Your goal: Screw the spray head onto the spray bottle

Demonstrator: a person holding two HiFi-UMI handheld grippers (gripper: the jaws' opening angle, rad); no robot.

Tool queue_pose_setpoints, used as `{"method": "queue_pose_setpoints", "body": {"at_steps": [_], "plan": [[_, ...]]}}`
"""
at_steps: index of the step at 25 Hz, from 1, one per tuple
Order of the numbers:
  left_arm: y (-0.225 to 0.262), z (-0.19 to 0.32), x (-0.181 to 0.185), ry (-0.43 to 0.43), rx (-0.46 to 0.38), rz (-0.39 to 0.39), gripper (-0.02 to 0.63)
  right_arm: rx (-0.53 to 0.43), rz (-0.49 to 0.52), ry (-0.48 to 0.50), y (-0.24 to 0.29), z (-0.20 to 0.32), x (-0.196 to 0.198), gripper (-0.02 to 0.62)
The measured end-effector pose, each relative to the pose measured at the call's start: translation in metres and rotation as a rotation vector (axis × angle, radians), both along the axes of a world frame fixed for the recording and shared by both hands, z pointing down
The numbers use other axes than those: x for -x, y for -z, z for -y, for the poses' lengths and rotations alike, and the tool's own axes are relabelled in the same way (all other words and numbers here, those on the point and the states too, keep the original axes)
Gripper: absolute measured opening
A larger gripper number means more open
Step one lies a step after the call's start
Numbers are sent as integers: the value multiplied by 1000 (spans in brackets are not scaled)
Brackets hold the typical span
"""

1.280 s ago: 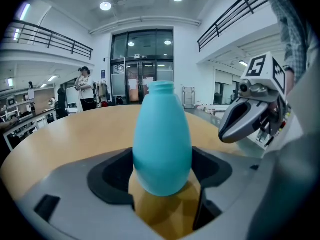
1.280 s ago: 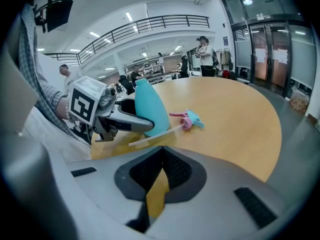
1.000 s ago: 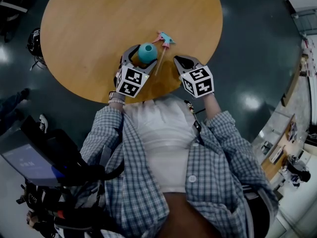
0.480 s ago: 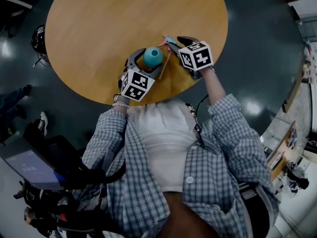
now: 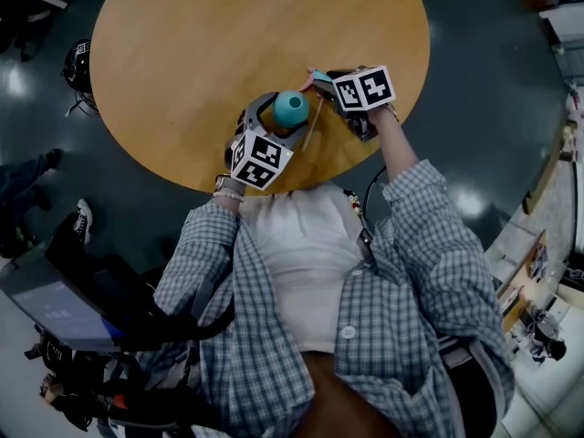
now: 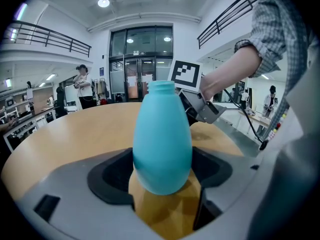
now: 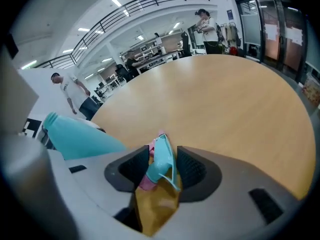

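The spray bottle [image 6: 162,134] is a plain teal container with a wide, egg-shaped body that tapers to a narrow, straight neck; the neck is open and carries no cap. It stands upright on the round wooden bench [image 5: 228,35], near the edge closest to the person. The left hand-held gripper [image 6: 162,173] is closed on the lower, widest part of the bottle, with one dark ribbed pad pressed against each side of the body. The spray head [image 7: 162,156] is a small part with a teal body and trigger and a pink section at one end. A thin pale tube [image 5: 312,128] runs from it toward the person across the bench surface. In the head view, the spray head lies on the bench just beside the bottle, on the bottle's right. The right hand-held gripper [image 7: 160,170] points steeply down over the spray head. Its jaws have just been opening and now stand apart, with the spray head between the two pads; a visible gap remains on the right side, and the pads do not clamp the part. In the left gripper view, the right gripper's marker cube shows just behind the bottle neck.
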State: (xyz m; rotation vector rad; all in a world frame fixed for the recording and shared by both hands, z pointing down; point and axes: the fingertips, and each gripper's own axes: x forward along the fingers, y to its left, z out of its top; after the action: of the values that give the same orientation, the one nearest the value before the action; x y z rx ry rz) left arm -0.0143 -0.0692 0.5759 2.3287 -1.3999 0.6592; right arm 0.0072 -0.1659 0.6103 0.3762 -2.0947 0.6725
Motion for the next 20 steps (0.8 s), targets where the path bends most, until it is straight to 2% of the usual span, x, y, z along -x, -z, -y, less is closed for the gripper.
{"method": "queue_pose_setpoints", "body": {"at_steps": [4, 6, 10, 12, 17, 20], "plan": [[1, -1, -2, 4, -3, -2, 364, 5, 7, -6, 2, -1, -1, 157], [2, -1, -1, 5, -4, -2, 364, -55, 17, 5, 7, -2, -1, 149], [2, -1, 0, 7, -7, -3, 364, -247, 41, 59, 23, -6, 1, 137], [3, 0, 0, 9, -7, -6, 364, -317, 53, 55, 33, -4, -2, 124], [3, 1, 0, 18, -7, -9, 364, -392, 72, 35, 47, 0, -8, 120], [4, 2, -1, 17, -5, -7, 364, -420, 114, -9, 62, 6, -10, 120]]}}
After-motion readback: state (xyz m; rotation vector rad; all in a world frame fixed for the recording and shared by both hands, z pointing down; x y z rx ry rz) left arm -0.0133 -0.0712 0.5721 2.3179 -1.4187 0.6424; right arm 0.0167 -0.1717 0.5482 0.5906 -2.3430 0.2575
